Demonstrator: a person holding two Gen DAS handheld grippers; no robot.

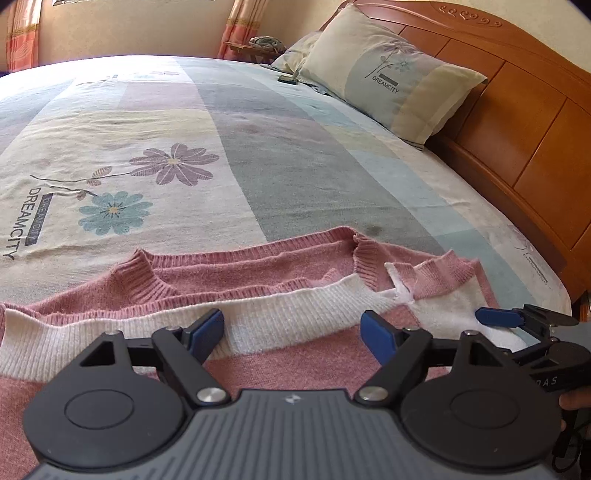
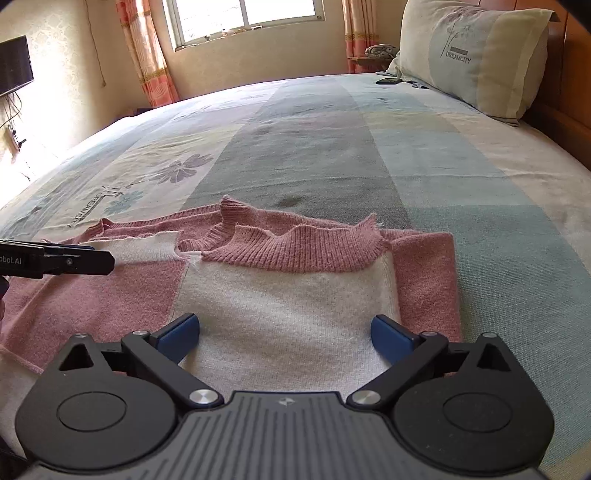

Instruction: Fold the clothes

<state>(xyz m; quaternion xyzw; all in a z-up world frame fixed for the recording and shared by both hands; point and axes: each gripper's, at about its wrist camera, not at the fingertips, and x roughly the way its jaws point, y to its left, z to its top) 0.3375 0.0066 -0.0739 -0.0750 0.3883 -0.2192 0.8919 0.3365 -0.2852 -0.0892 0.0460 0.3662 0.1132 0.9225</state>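
A pink and white knit sweater (image 1: 280,325) lies folded on the bed, ribbed pink cuffs and hem along its far edge. My left gripper (image 1: 293,330) hovers over its white band, jaws open, nothing between the blue pads. In the right wrist view the same sweater (image 2: 288,295) fills the foreground. My right gripper (image 2: 284,338) stands wide open over the white panel, the knit under it but not pinched. The right gripper's blue fingertip (image 1: 495,317) shows at the right edge of the left wrist view. The left gripper's black finger (image 2: 74,260) juts in from the left of the right wrist view.
The bed sheet (image 1: 280,162) has pastel stripes and printed flowers. A pillow (image 1: 391,81) leans on the wooden headboard (image 1: 524,122) at the right. A small dark device (image 2: 388,81) lies near the pillow. Window and curtains (image 2: 243,18) stand beyond the bed.
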